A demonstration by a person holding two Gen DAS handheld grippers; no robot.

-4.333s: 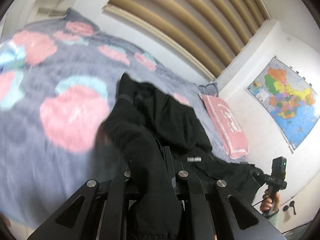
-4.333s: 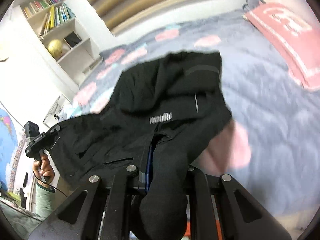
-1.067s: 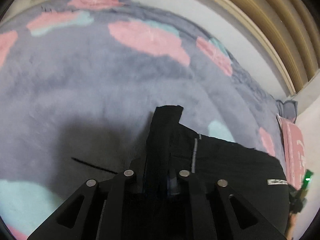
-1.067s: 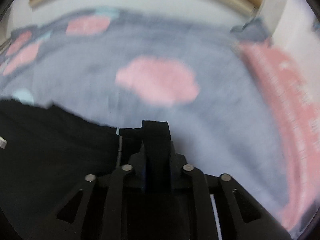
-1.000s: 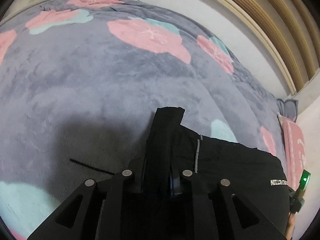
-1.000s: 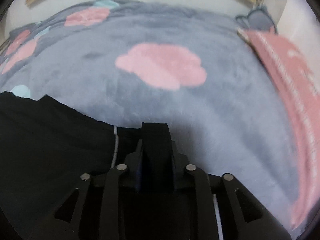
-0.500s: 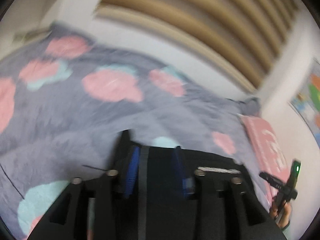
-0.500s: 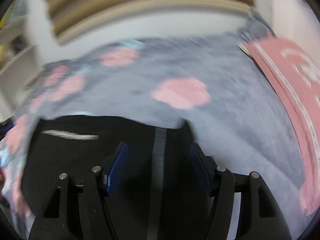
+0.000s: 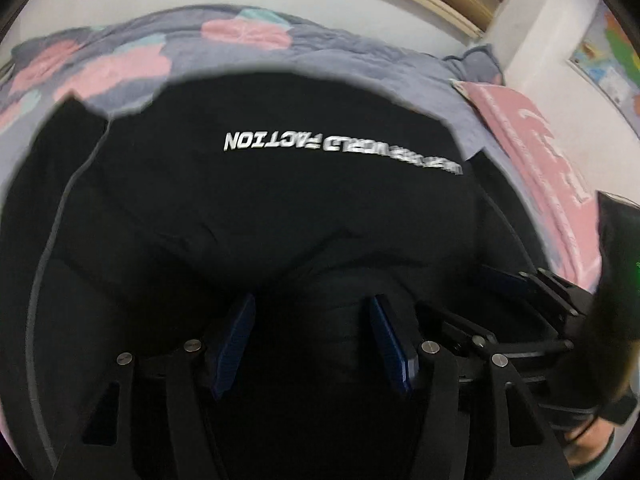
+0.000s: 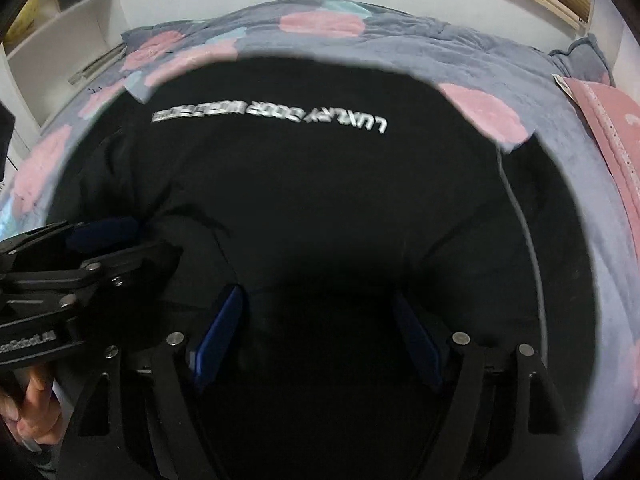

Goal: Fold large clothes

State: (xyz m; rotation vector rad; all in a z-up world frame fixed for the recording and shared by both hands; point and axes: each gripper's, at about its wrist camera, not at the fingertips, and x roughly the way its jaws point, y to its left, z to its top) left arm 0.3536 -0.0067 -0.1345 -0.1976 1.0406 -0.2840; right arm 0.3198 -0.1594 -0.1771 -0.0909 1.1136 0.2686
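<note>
Bedroom | black garment lying spread on grey blanket; left gripper and right gripper hovering wide, gripping nothing | soft, bulky, likely best pinched at hem corners

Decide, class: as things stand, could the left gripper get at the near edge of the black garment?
Probably yes: the left gripper is open just above the black garment, and nothing lies between them.

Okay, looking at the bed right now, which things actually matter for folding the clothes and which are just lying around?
Part of the job:
- black jacket, spread on the bed
- left gripper, open
- right gripper, open
- blanket, the surface under the jacket

Just lying about:
- pink pillow
- wall map
- shelves
</note>
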